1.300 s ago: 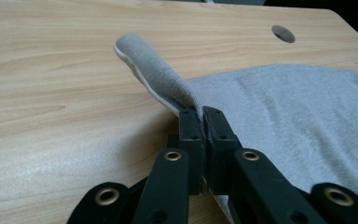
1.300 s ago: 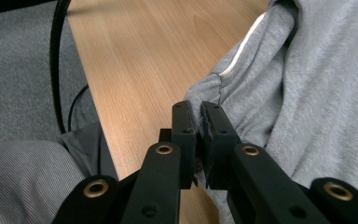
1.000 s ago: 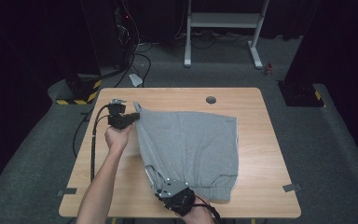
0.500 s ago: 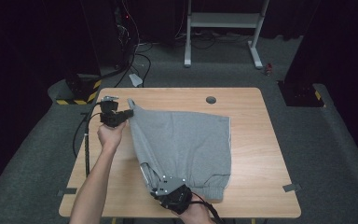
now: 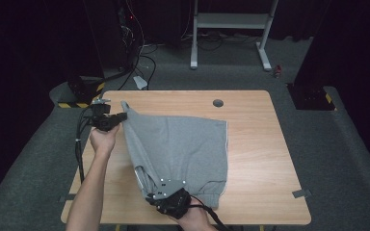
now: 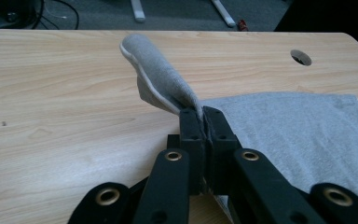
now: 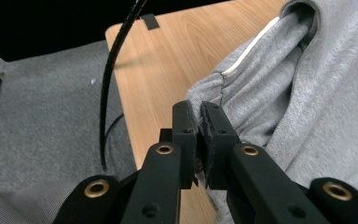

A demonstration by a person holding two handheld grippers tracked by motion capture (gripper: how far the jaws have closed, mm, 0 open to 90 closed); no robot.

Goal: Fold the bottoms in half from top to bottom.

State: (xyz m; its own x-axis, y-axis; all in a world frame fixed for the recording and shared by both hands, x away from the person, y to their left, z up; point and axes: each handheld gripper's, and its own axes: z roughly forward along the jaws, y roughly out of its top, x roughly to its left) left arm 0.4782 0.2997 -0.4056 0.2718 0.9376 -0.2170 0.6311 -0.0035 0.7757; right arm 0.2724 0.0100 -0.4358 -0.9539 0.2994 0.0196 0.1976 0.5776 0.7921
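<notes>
Your left gripper (image 5: 120,117) has its jaws clamped on a corner of the grey garment (image 5: 180,147); in the left gripper view the cloth (image 6: 303,126) is pinched between the two black jaws of that gripper (image 6: 204,113), and a rounded flap with a white edge rises up and away from the jaw tips, lifted off the worktop (image 6: 60,93). To the right of those jaws the rest of the cloth lies flat on the wood, and beyond it, farther right, you see the round hole (image 6: 300,57) in the board. Your right gripper (image 5: 155,195) has its jaws shut on the garment too, at the near edge by the banded hem; in the right gripper view the jaws of that gripper (image 7: 200,113) bite a bunched fold, with the grey cloth (image 7: 326,102) piling up to the right of and beyond them and a white cord (image 7: 251,49) running along a seam just past the tips. To the left of those jaws lie bare worktop (image 7: 163,65) and a black cable (image 7: 109,74) hanging over its edge toward the floor. From the high view the garment stretches between your two grips, slanting from the left jaws down to the right jaws, its far side flat on the worktop (image 5: 265,144).
</notes>
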